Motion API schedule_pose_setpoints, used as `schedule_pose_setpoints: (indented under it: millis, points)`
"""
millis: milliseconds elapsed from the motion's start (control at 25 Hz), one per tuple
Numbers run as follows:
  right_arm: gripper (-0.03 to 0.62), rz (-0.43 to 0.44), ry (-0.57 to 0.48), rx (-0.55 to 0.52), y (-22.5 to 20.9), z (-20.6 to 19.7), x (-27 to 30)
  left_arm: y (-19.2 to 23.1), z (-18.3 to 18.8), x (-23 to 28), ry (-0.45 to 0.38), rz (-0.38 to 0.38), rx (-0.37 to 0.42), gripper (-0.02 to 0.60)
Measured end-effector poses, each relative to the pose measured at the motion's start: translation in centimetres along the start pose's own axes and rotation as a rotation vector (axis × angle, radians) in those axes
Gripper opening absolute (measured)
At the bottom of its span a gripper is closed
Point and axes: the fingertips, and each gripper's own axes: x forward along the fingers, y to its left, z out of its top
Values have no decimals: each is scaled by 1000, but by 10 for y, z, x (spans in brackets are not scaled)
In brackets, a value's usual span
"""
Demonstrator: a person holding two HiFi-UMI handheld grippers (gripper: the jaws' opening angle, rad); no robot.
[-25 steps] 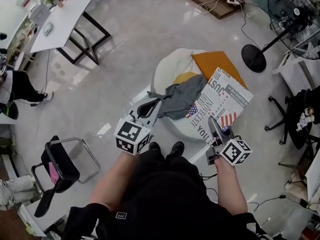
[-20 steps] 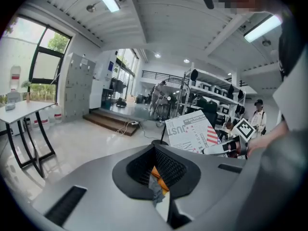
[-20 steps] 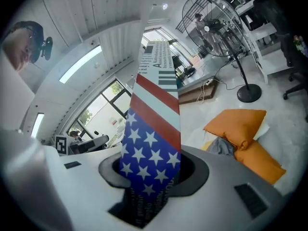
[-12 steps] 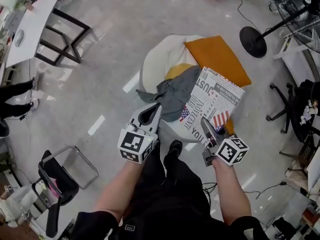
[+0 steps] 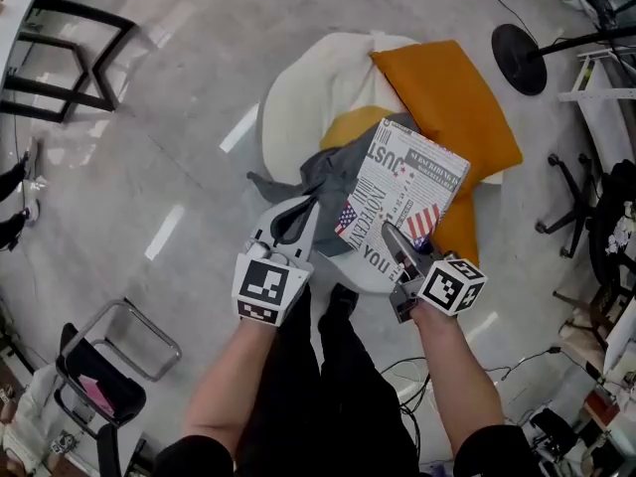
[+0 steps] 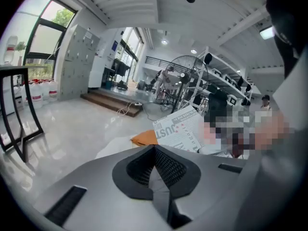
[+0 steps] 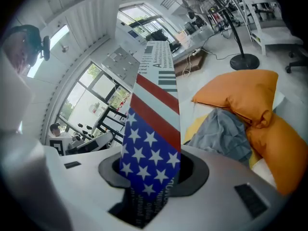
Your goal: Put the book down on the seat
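A book (image 5: 399, 199) with a newsprint cover and a US flag hangs over the front of the white beanbag seat (image 5: 316, 89). My right gripper (image 5: 395, 241) is shut on the book's near edge. In the right gripper view the book (image 7: 153, 129) stands upright between the jaws. A grey cloth (image 5: 326, 174) and orange cushions (image 5: 449, 99) lie on the seat. My left gripper (image 5: 306, 207) is shut and holds nothing, just left of the book and over the grey cloth. The left gripper view shows the book (image 6: 179, 129) ahead to the right.
A fan's round base (image 5: 518, 44) stands on the floor at the back right. Office chair legs (image 5: 574, 199) are at the right. A folding chair (image 5: 104, 378) sits at the lower left, table legs (image 5: 62, 36) at the upper left. Shiny grey floor surrounds the seat.
Both grippers have come closer to the beanbag. The book, still held by the right gripper, now hangs over the seat's front and the grey cloth. The left gripper stays shut.
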Motion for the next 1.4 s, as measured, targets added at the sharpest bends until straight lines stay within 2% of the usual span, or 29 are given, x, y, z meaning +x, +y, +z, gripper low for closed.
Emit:
schedule_pose_setpoints:
  millis: [120,240,480,640,840,960,1160,1400]
  points:
    - [172,8,14,24,-24,-8,41,14,-18,23,25,-25,21,2]
    - [172,-9,45,27,-49,-21,82,31,-42,43,51,-55,-31,2]
    - [173,-44,119,62,-86,-56,150,58,-96,65,132,-70,-81,2]
    - [173,-56,155,63,-103,-63,181,77,-106,74,118,-54,-84,2]
    - [173,-61,186,56,-110,-64,214,91,-111,78,102,-92,-113,2]
    - [175,-97,261,26,-122,-73,233,93,-113,82,98,-112,-131,2]
    - [255,-132,346,-107,-133,-76,231,82,-113,87,108,-130,-130,3]
    - [268,-239,322,-70,-148,-59,162,70,-87,69,95,-122,-97,3]
